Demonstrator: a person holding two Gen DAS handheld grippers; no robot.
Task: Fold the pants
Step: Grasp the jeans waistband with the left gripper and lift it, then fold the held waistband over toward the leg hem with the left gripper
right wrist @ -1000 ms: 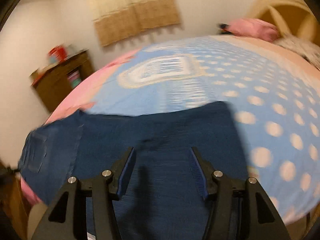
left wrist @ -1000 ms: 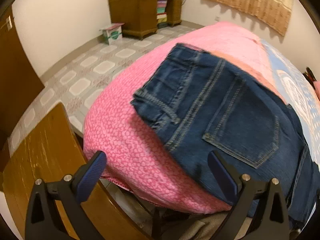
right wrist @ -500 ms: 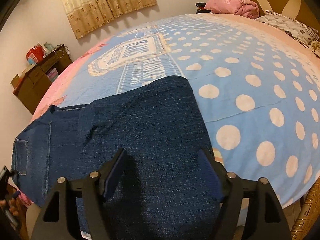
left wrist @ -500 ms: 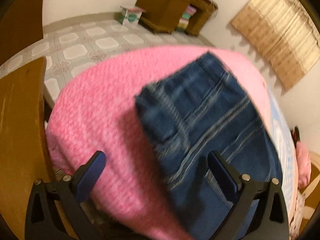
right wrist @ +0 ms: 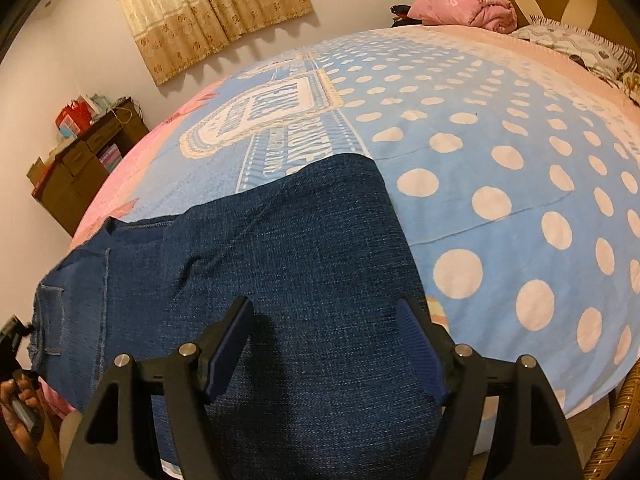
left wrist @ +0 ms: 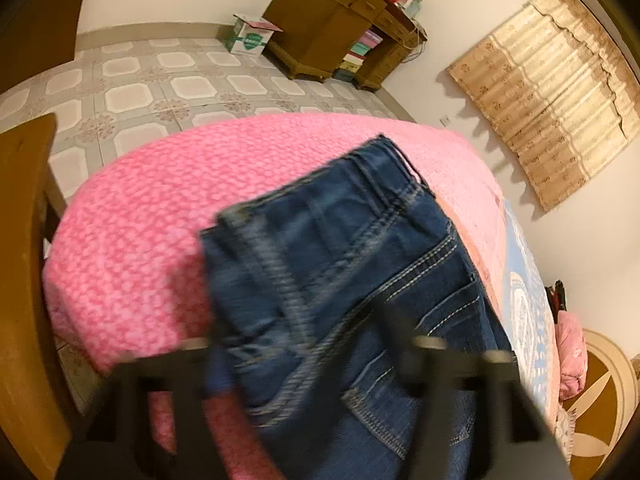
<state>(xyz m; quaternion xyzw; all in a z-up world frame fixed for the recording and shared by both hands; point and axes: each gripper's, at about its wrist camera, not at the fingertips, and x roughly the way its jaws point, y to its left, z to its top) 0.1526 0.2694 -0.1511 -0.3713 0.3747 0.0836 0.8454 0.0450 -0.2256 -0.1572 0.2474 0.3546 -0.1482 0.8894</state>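
pants on bed, desk beyond bed

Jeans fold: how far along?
Done: jeans lie flat on the bed, apparently already halved leg over leg. In hand: left gripper has just been closing at the waistband corner, grip unclear from blur; right gripper open over the legs. Left: the crosswise folds.

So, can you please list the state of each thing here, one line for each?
Jeans: laid flat on the bed, legs together, not yet folded across.
Left gripper: blurred, jaws have just been closing around the waistband; whether they grip cannot be told.
Right gripper: open above the legs, holding nothing.
Curtain: drawn shut.
Pink quilt: rolled up by the headboard.
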